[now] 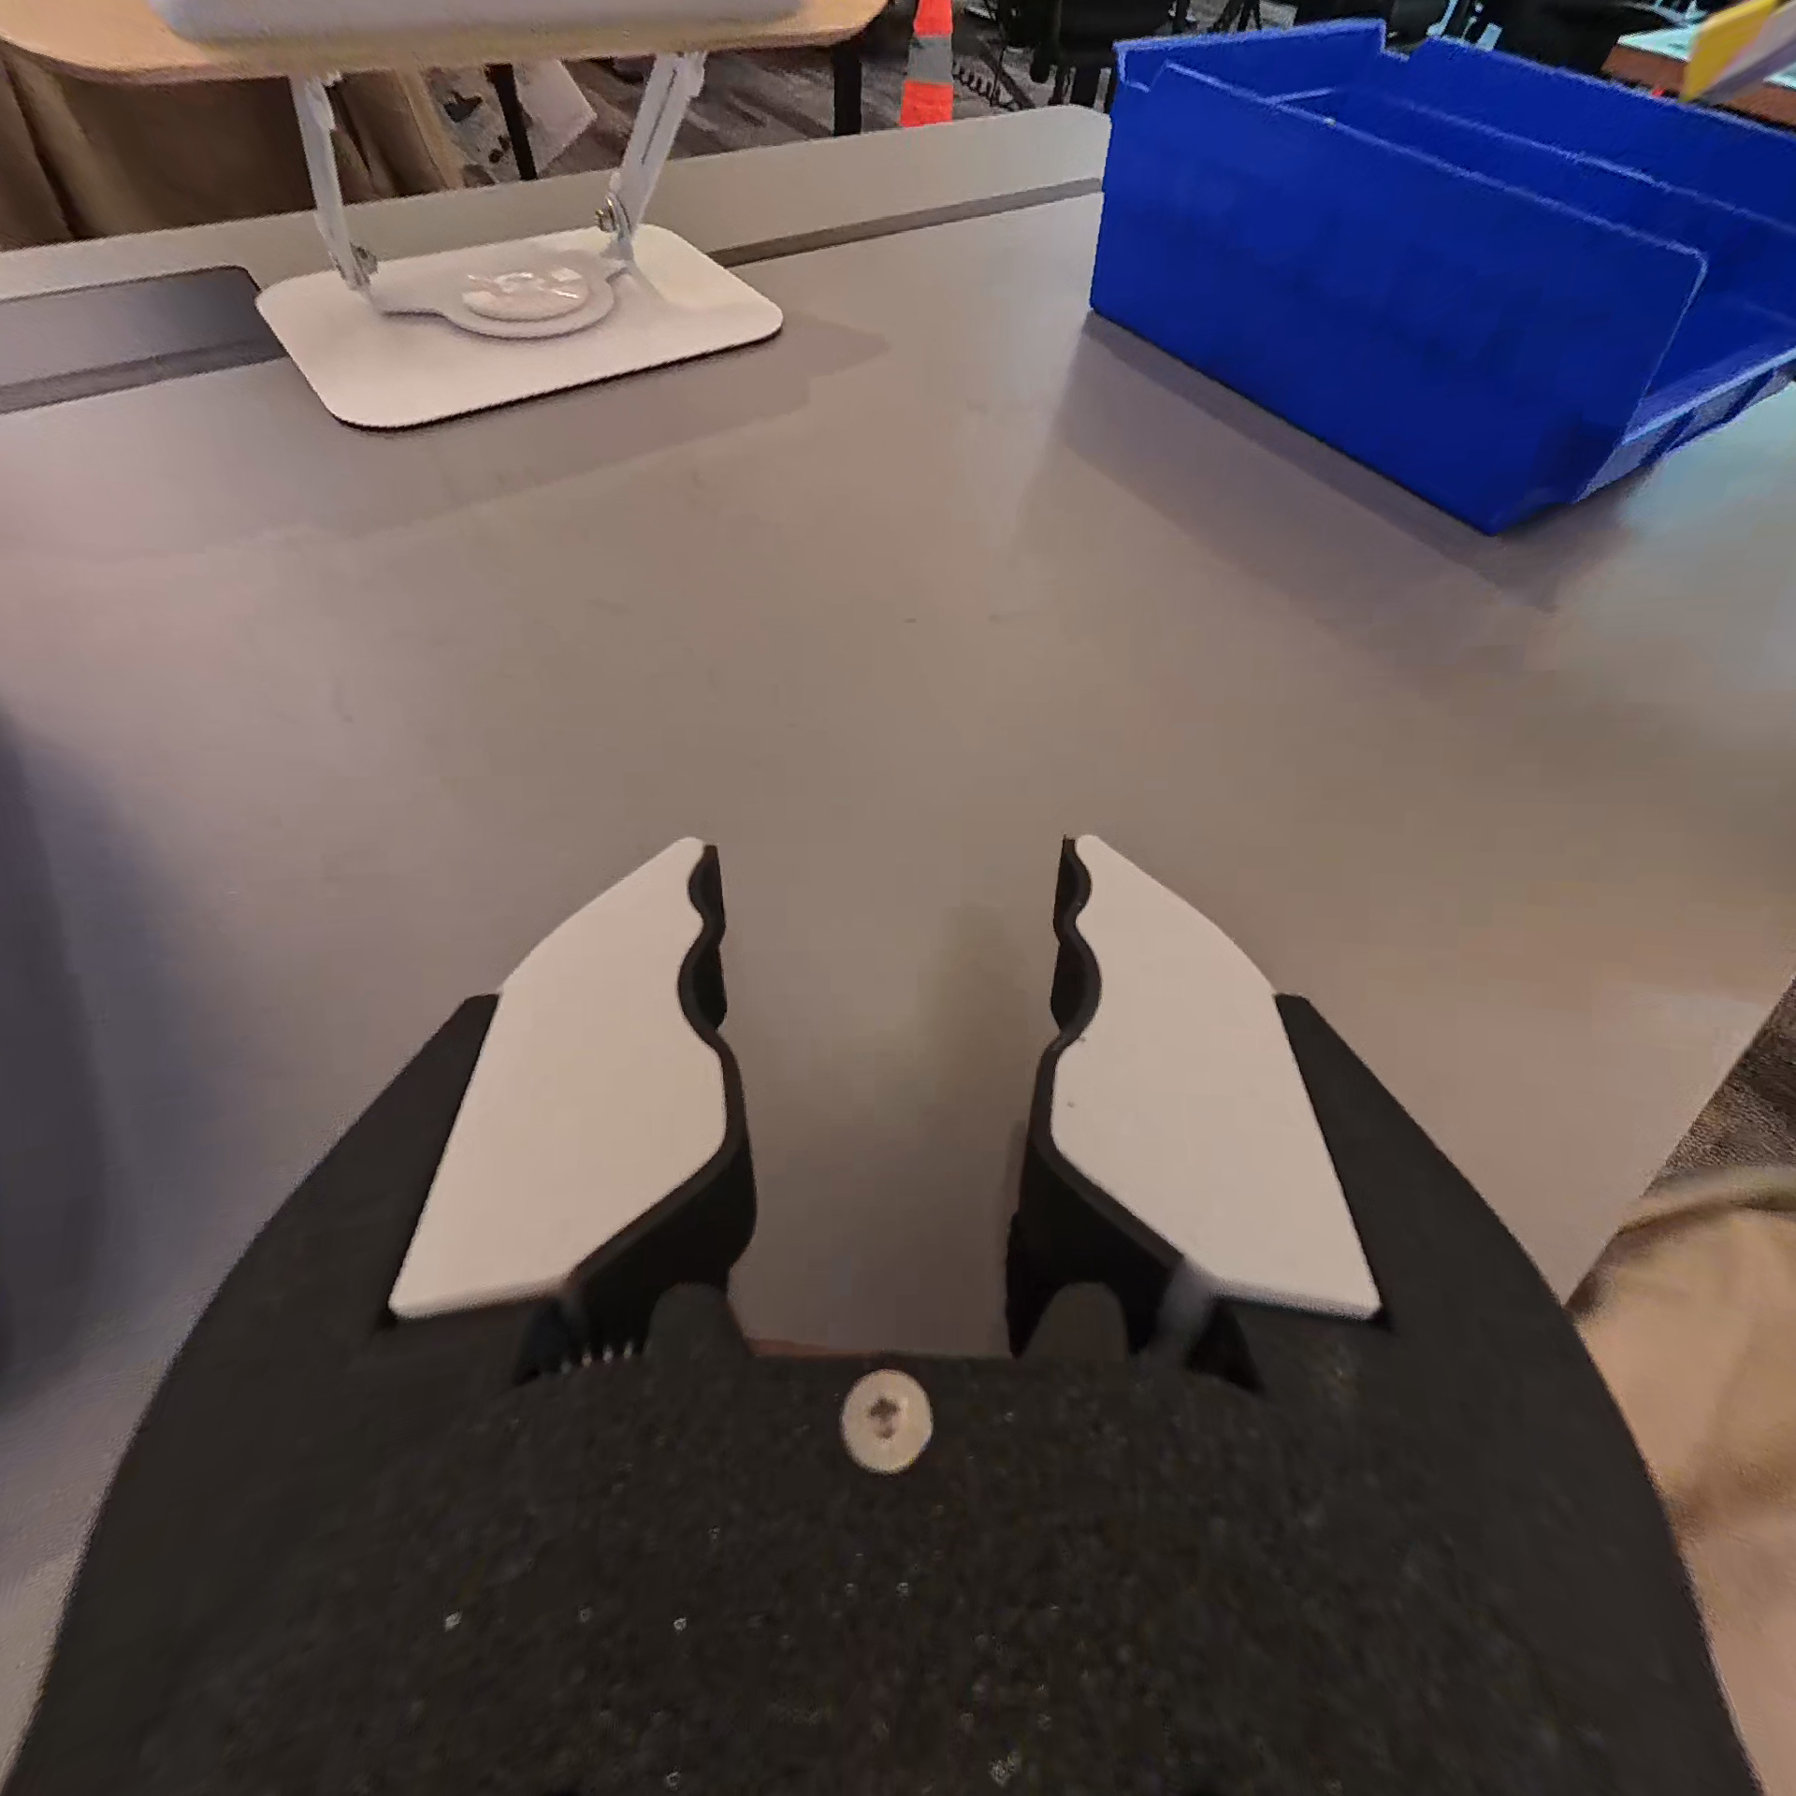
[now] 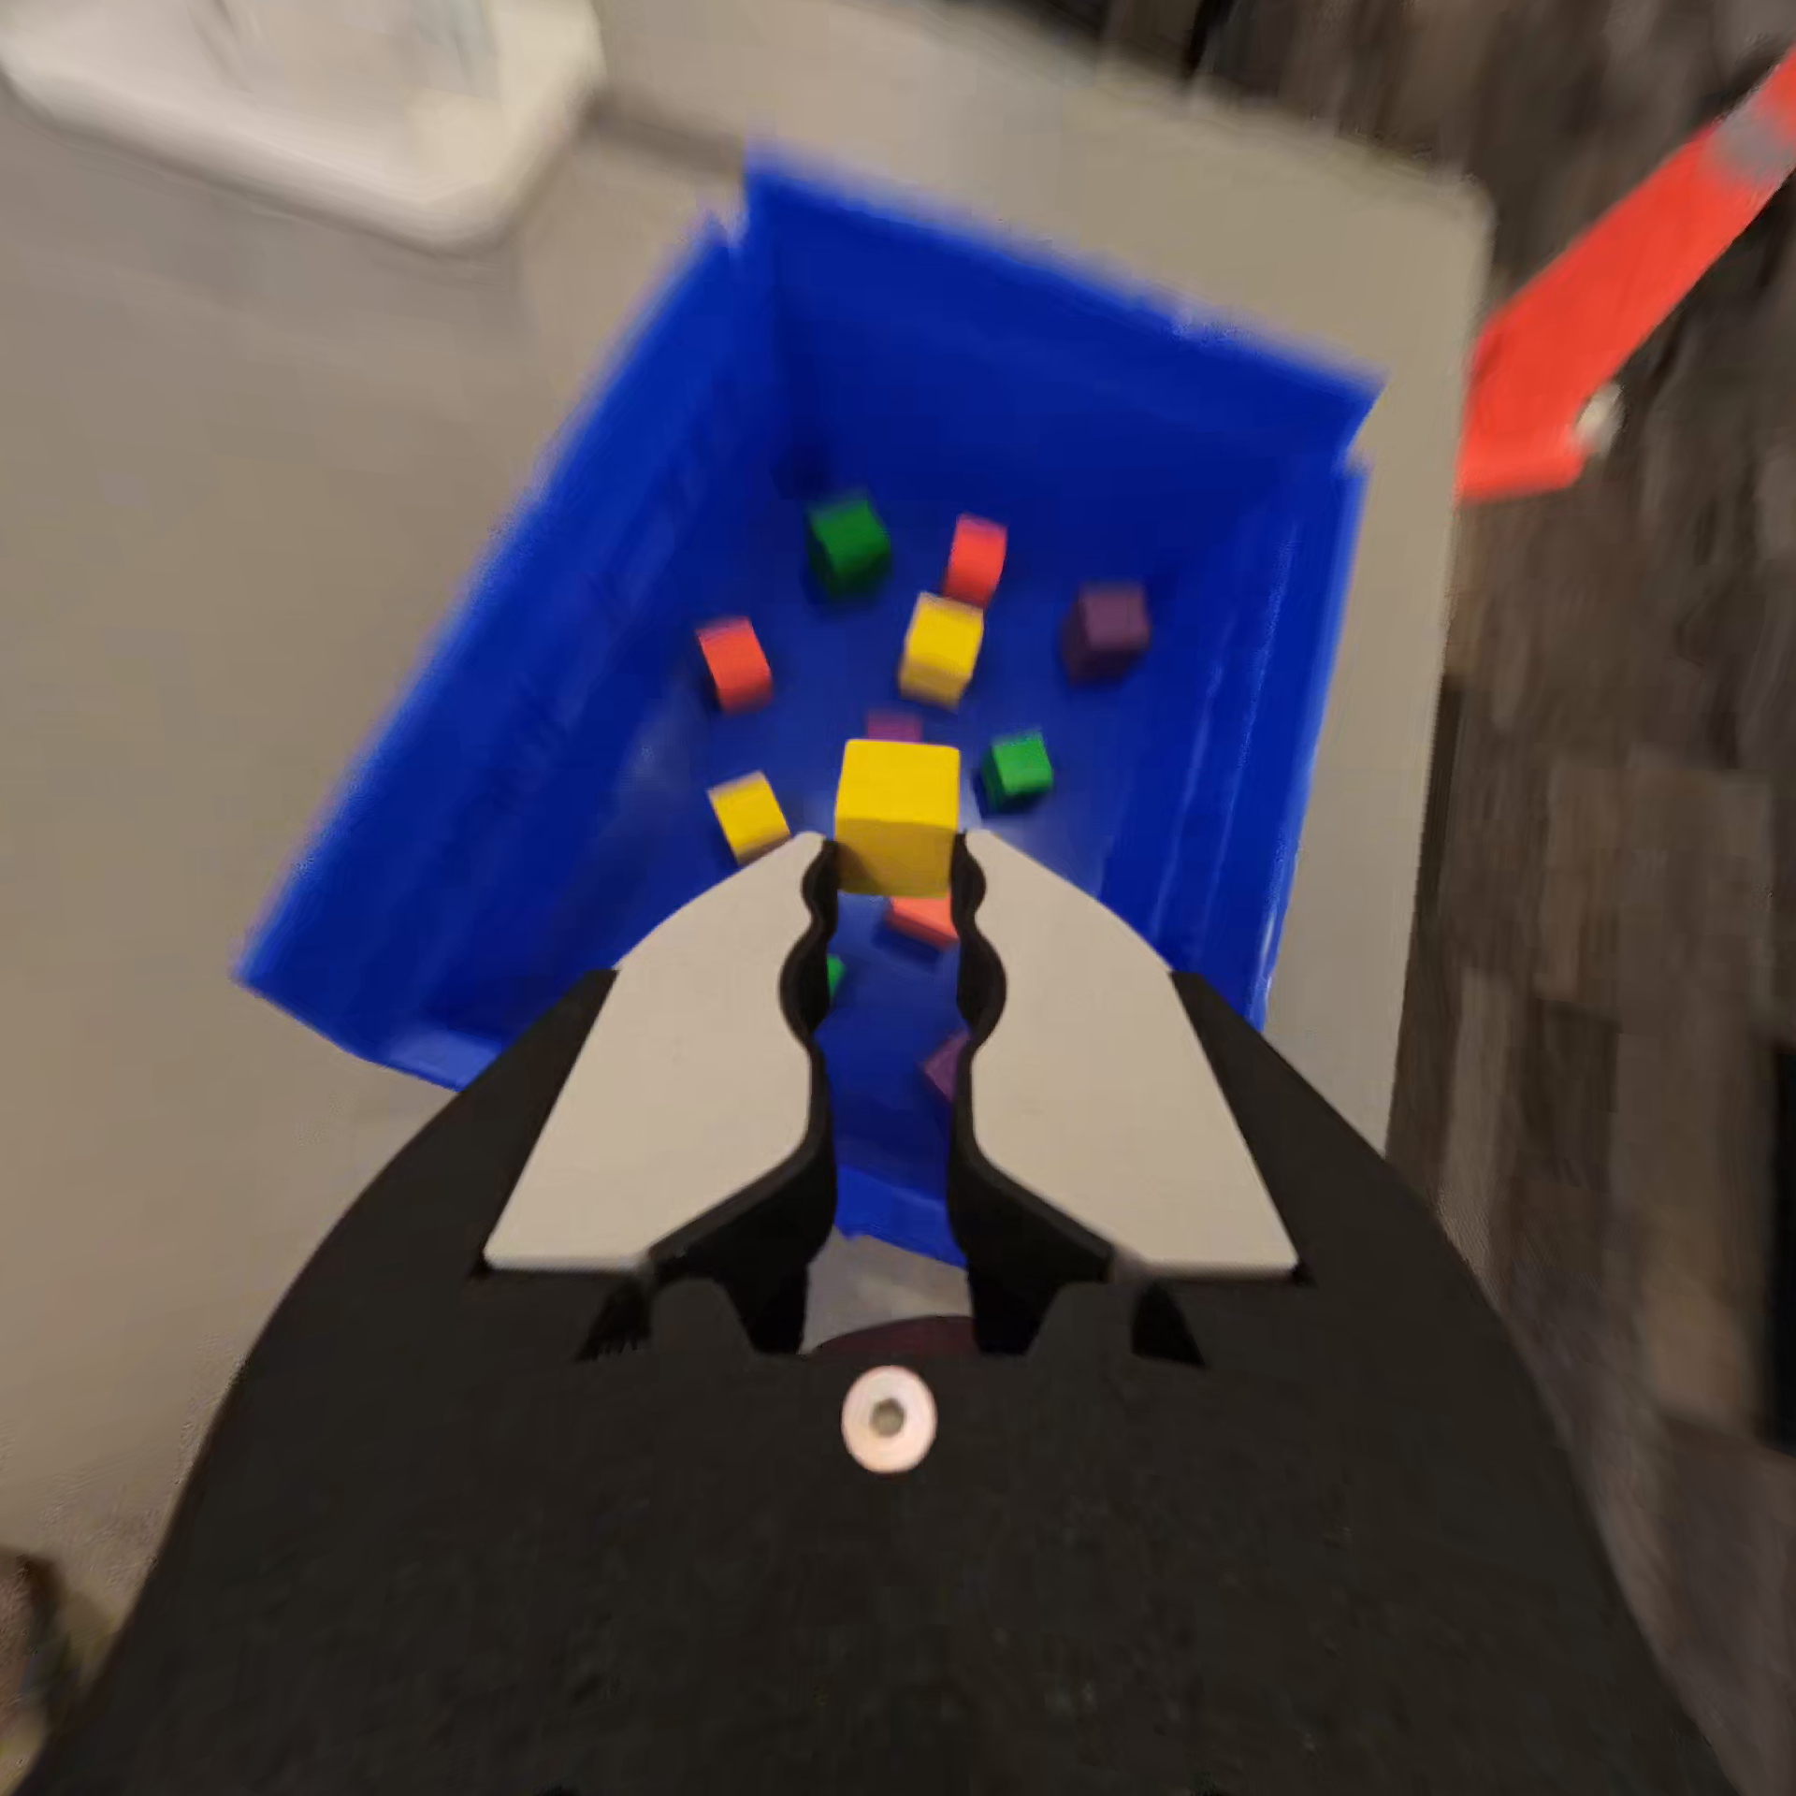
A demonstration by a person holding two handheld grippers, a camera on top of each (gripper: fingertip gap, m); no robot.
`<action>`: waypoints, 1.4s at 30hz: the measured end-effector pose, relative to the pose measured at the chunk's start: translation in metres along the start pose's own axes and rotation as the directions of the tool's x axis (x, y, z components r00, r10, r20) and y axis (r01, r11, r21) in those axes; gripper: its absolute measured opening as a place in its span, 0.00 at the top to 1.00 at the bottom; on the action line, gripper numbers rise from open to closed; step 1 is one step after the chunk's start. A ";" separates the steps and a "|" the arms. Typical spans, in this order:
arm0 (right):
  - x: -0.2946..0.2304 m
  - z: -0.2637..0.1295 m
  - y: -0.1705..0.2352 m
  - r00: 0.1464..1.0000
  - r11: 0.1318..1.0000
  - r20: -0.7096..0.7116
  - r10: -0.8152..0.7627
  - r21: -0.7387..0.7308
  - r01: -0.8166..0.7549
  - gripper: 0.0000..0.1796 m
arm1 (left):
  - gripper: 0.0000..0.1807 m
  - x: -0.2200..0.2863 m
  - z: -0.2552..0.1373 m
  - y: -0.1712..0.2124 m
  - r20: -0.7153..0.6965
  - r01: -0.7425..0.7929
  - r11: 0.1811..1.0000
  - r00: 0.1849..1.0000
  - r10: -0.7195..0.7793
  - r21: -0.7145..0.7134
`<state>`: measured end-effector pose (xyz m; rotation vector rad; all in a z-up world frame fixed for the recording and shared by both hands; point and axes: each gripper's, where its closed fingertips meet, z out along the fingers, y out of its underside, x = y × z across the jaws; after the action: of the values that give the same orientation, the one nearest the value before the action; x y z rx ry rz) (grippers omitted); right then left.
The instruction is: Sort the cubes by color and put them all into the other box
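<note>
Grey worktop (image 1: 875, 603) under both views, office floor and an orange cone (image 1: 928, 58) beyond its far edge. At the far left edge, a white stand (image 1: 515, 321), its base flat on the surface. Nearer, left gripper (image 1: 889, 855) hovering over bare worktop, fingers apart, nothing between them. Toward the far right corner, blue bins (image 1: 1409, 321), two of them it seems, one behind the other, insides hidden from this side. Seen from above in the blurred right wrist view, a blue bin (image 2: 544, 777) holding loose cubes: red cube (image 2: 736, 664), green cube (image 2: 847, 544), yellow cube (image 2: 941, 645), purple cube (image 2: 1106, 630) and more, mixed, none sorted. Right gripper (image 2: 894, 855) above that bin, clamped by its tips on a held yellow cube (image 2: 896, 814). Risks, judged: shallow tip grip, so a fast swing could shake the cube loose; could also clip a bin wall on the way across.
</note>
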<state>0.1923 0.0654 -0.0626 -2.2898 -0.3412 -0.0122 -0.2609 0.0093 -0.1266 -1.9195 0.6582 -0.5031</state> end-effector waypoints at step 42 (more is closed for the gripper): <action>-0.302 -0.041 0.014 0.929 0.759 0.329 -0.171 0.645 -0.089 0.73 | 0.64 -0.019 -0.043 0.004 0.204 -0.008 0.992 0.979 -0.019 0.130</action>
<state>-0.0913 -0.0459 -0.0804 -1.5651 -0.5005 0.4601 -0.3026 -0.0089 -0.1137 -1.8207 0.4748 -0.3368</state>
